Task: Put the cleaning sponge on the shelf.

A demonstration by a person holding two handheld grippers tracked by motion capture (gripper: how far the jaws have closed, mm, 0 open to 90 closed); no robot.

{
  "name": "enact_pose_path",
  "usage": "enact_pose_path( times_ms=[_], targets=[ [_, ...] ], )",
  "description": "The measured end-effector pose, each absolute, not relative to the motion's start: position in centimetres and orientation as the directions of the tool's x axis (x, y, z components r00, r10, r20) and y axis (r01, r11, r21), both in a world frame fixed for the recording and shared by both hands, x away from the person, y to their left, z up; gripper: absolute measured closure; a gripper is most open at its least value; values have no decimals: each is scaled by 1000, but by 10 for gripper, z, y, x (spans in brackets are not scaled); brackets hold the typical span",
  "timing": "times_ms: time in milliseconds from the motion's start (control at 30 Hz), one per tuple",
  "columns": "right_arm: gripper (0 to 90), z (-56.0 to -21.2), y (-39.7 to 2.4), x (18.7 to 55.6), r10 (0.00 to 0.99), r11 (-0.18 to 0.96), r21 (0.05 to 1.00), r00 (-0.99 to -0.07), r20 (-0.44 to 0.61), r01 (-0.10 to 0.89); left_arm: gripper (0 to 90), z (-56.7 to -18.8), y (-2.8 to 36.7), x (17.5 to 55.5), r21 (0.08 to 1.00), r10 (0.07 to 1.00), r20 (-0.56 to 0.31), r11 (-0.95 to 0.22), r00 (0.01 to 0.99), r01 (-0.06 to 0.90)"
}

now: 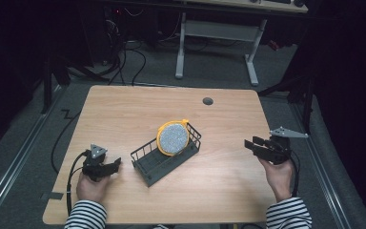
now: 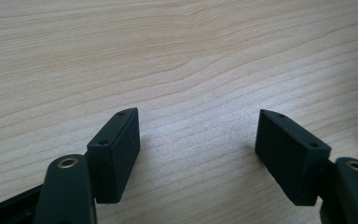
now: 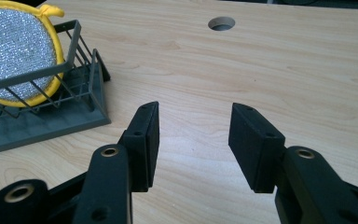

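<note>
A dark wire basket (image 1: 145, 163) (image 3: 81, 51) sits slantwise at the middle of the wooden table. A round silver scouring pad with a yellow rim (image 1: 173, 137) (image 3: 14, 49) leans upright in the basket's right end. My left gripper (image 1: 116, 165) (image 2: 198, 140) rests low on the table just left of the basket, open, with only bare wood between its jaws. My right gripper (image 1: 249, 145) (image 3: 193, 128) is held near the table's right edge, pointing left toward the basket, open and empty.
A round cable hole (image 1: 208, 101) (image 3: 222, 23) lies in the table's far right part. Cables run over the floor to the left and behind. A white desk frame (image 1: 217, 40) stands beyond the table. Wide bare wood surrounds the basket.
</note>
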State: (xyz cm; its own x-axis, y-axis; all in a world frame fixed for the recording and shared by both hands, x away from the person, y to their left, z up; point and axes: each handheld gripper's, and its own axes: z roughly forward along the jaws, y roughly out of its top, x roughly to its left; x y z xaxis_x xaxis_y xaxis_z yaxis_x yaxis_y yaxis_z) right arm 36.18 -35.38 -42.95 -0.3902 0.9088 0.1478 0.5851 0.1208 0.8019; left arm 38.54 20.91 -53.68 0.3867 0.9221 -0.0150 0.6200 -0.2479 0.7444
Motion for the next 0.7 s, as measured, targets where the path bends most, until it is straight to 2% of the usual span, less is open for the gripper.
enact_pose_path(
  times_ms=[700],
  targets=[
    [524, -469, -348, 348, 908, 92, 792, -377, 182, 604, 311, -537, 209, 385, 744, 922, -14, -249, 387, 620]
  ],
)
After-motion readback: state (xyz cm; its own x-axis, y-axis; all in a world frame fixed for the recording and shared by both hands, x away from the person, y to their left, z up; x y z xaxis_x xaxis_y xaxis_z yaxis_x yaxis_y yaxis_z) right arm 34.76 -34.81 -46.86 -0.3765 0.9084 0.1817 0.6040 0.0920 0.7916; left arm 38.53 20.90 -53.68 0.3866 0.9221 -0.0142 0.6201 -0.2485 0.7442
